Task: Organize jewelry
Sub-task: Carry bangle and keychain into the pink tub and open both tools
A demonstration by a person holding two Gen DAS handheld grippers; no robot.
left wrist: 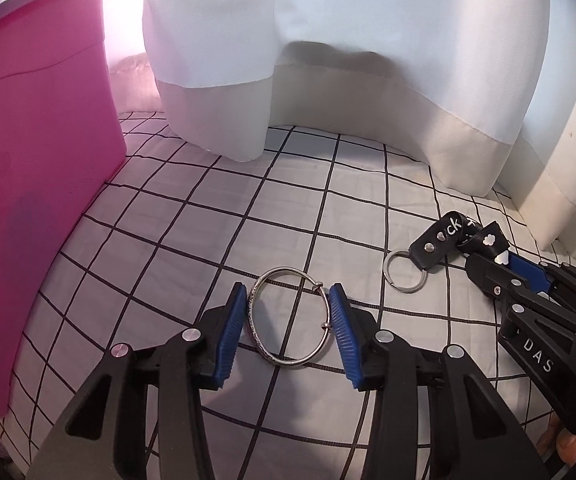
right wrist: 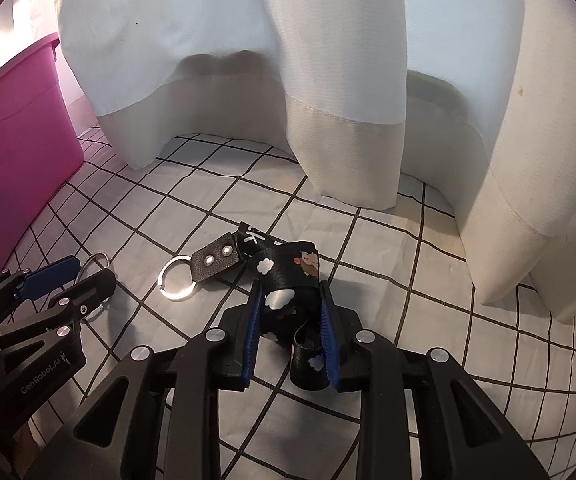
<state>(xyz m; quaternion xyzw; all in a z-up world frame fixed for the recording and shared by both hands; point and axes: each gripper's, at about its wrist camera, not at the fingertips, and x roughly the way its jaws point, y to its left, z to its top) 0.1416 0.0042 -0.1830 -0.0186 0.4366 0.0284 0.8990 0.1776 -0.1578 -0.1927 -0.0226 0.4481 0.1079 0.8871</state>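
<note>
Right now the left gripper (left wrist: 288, 312) is closing its blue pads on the silver bangle (left wrist: 290, 317), one pad on each side of the hoop and both meeting its rim, while the bangle is lying on the checked sheet (left wrist: 192, 232). A thin, hard hoop pinched across its width is, I judge, liable to pivot or squirt out of the ribbed pads once it is being lifted, and the small clasp beads on its right side are giving that pad an uneven seat. The right gripper (right wrist: 290, 312) is clamping a bunched fold of the black strap keychain (right wrist: 284, 288), whose split ring (right wrist: 177, 278) is lying free on the sheet, just beside the left tool. That dangling ring could be snagging the bangle or the neighbouring fingers as either hand rises. Beyond them, the pink bin (left wrist: 36, 128) is standing well to the left, so a long carry is risking a drop.
</note>
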